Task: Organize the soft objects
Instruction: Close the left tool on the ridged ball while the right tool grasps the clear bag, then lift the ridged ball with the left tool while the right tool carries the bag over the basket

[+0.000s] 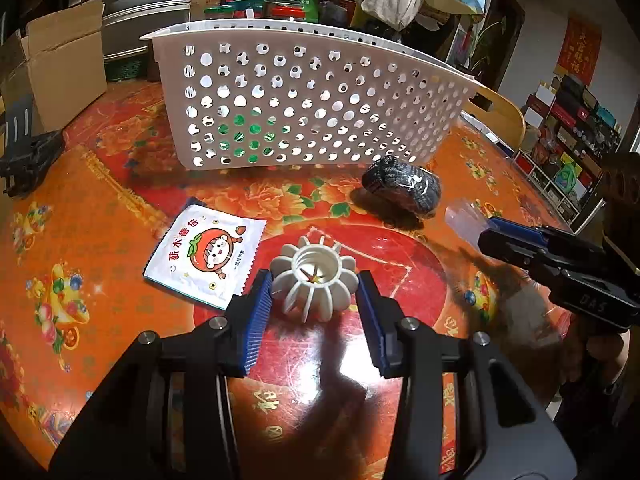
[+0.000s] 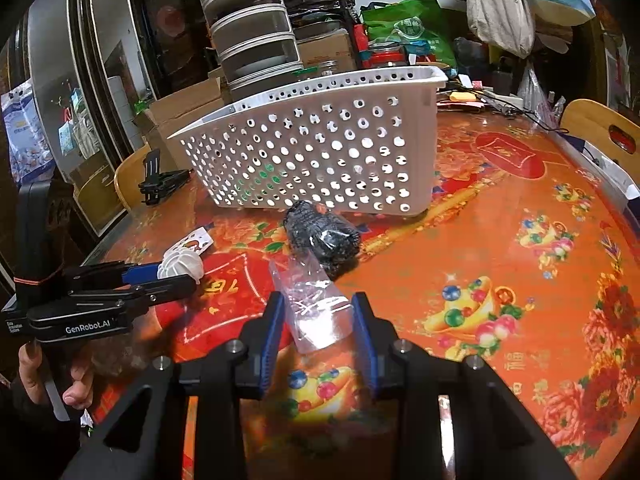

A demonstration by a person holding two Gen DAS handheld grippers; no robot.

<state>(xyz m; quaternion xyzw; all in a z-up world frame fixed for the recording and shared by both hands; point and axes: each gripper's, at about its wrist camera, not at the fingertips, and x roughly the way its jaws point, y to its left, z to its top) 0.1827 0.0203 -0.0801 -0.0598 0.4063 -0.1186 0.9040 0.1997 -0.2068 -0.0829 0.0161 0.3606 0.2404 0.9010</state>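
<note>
My left gripper (image 1: 314, 292) is open around a white ribbed ball-shaped object (image 1: 314, 280) that rests on the table; the pads stand just off its sides. It also shows in the right wrist view (image 2: 182, 266). My right gripper (image 2: 318, 320) is shut on a clear plastic bag (image 2: 316, 312), held above the table; that gripper shows at the right of the left wrist view (image 1: 486, 232). A black wrapped bundle (image 1: 402, 186) lies in front of the white perforated basket (image 1: 304, 92). A white sachet with a cartoon print (image 1: 204, 258) lies flat to the left.
The round table has a red and orange flowered cover (image 2: 500, 280). Something green (image 1: 244, 136) shows through the basket holes. A black stand (image 1: 28, 152) and cardboard boxes (image 1: 60, 60) sit at the far left. Jars, bags and stacked containers (image 2: 256, 28) crowd the back.
</note>
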